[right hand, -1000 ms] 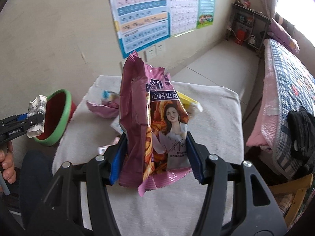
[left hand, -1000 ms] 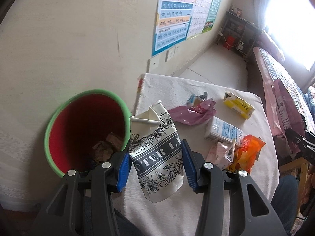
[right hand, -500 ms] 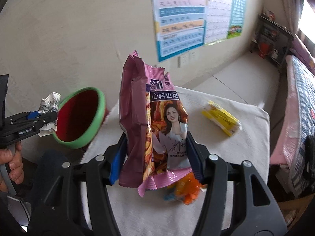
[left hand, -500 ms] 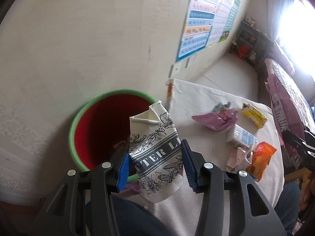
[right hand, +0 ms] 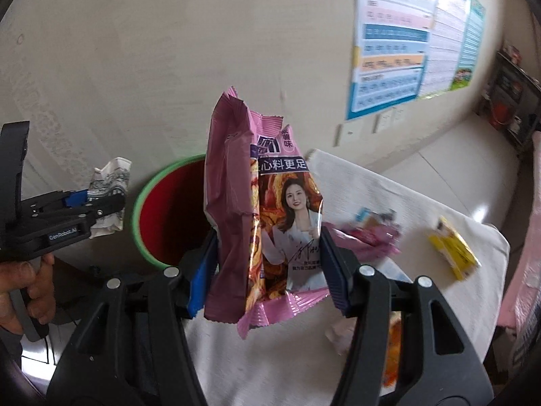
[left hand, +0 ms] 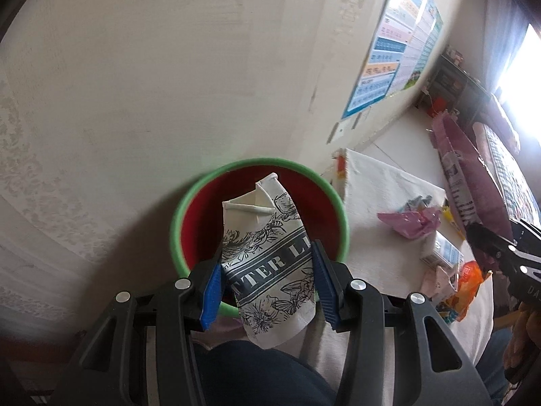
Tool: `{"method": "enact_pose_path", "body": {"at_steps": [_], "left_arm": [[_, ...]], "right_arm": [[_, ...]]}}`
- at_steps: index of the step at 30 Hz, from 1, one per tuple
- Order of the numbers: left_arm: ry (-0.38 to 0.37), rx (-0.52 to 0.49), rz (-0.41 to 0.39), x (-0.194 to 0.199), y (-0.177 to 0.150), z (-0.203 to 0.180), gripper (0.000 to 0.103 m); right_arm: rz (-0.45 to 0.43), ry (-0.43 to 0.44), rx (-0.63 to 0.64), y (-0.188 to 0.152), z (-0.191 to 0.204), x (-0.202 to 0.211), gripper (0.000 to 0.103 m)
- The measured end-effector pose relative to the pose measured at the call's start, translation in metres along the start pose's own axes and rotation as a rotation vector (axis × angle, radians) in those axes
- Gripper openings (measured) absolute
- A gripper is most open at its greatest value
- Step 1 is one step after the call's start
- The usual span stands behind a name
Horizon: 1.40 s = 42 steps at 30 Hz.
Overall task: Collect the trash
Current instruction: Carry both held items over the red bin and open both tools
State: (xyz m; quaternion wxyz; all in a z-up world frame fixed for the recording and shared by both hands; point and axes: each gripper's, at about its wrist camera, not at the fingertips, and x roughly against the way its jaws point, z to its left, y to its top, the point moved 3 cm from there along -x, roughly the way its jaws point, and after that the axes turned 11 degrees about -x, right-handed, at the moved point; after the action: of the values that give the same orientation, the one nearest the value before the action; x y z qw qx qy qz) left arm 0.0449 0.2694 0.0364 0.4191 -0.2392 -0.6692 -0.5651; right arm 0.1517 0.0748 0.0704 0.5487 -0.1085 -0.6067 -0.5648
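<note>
Your white printed wrapper [left hand: 267,264] hangs over the red bin with the green rim [left hand: 216,176], pinched tight in your left gripper [left hand: 267,286]. Your right gripper [right hand: 267,267] clamps the pink snack bag [right hand: 260,216] above the white-covered table [right hand: 422,209], beside that bin.

The bin [left hand: 258,165] stands against the wall, left of the table [left hand: 382,182]. A paper cup [left hand: 270,260] hangs before its mouth between the left gripper's [left hand: 267,286] pads. On the table: wrappers [left hand: 410,223], a carton [left hand: 443,253], a box [right hand: 453,252].
</note>
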Motion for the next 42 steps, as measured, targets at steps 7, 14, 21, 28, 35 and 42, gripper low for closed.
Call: {"method": "enact_pose_path", "body": {"at_steps": [7,14,21,28,35,42], "left_arm": [[-0.006,0.033,0.002,-0.005,0.004,0.022,0.045],[-0.012,0.051,0.007,-0.013,0.009,0.039,0.045],[-0.030,0.072,0.001,-0.024,0.016,0.048,0.045],[-0.046,0.074,-0.001,-0.033,0.024,0.055,0.045],[-0.056,0.101,-0.031,-0.031,0.032,0.058,0.064],[-0.041,0.116,-0.051,-0.020,0.027,0.060,0.086]], "right_arm": [[0.021,0.038,0.040,0.012,0.036,-0.021,0.056],[0.042,0.059,0.064,0.028,0.062,-0.048,0.056],[0.073,0.064,0.080,0.030,0.076,-0.071,0.057],[0.093,0.054,0.081,0.031,0.078,-0.086,0.057],[0.104,0.049,0.092,0.031,0.080,-0.094,0.072],[0.098,0.040,0.086,0.027,0.077,-0.086,0.082]]}}
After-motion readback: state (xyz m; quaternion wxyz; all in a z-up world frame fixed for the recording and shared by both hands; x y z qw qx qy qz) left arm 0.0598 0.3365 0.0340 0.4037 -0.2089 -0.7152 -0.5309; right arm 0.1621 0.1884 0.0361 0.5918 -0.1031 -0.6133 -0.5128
